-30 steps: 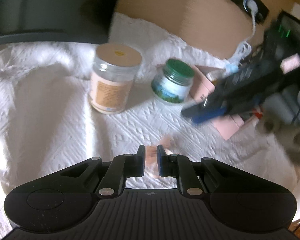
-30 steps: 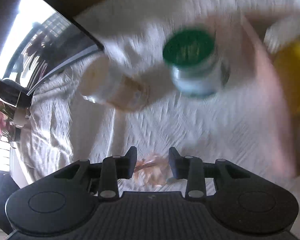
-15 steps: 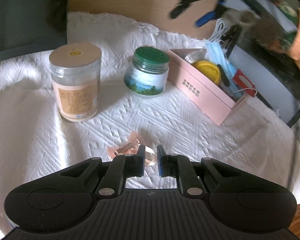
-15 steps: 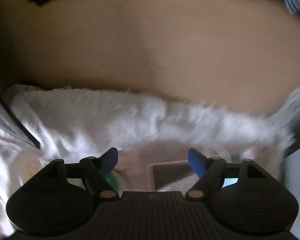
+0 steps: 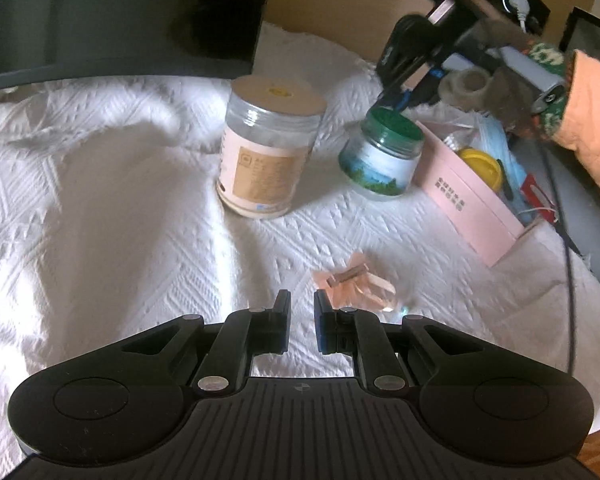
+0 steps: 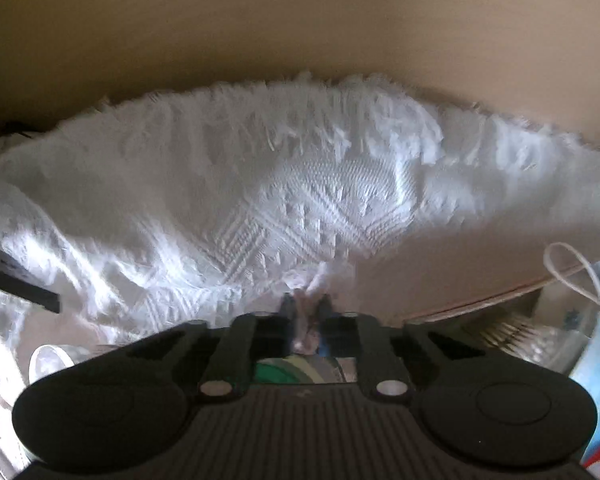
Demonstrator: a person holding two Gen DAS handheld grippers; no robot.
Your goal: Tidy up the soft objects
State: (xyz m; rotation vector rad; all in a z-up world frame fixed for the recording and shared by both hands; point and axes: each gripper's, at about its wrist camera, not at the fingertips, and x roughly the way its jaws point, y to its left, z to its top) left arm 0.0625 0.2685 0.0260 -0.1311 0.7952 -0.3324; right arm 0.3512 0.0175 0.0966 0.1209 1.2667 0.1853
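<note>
A white textured cloth (image 5: 120,200) covers the table. A small crumpled pink wrapper (image 5: 354,286) lies on it just ahead and right of my left gripper (image 5: 301,300), whose jaws stand nearly shut with nothing between them. My right gripper (image 6: 306,304) is shut on a pinched fold of the white cloth (image 6: 300,208), near its fringed far edge. In the left wrist view the right gripper (image 5: 400,96) hovers right above the green-lidded jar (image 5: 382,156).
A tall jar with a beige lid (image 5: 268,148) stands left of the green-lidded jar. A pink box (image 5: 464,204) at the right holds a yellow lid, blue masks and small items. A dark monitor (image 5: 100,12) stands at the back left. A wooden wall rises behind.
The right gripper swung from the upper background down to behind the green-lidded jar and closed on the cloth. The left gripper shifted left, so the pink wrapper now lies beside its right finger.
</note>
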